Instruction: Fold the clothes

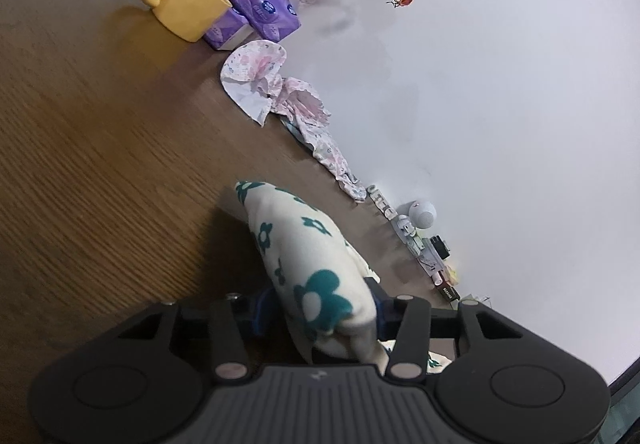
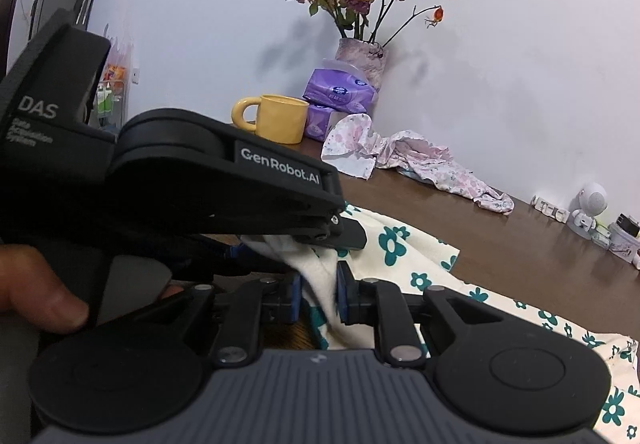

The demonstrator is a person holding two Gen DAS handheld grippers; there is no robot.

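Soft, light and floppy, the flowered cloth (image 2: 404,244) lay clamped in both the right tool (image 2: 318,298) and, at its nine o'clock, the left tool (image 1: 320,314), best held by its bunched edges.

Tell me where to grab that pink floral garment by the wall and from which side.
Take the pink floral garment at its raised, bunched middle, coming from the open table side, since the wall stands right behind it. That hump stands proud of the wooden table, so fingers can likely close around fabric; the flat tail offers less.
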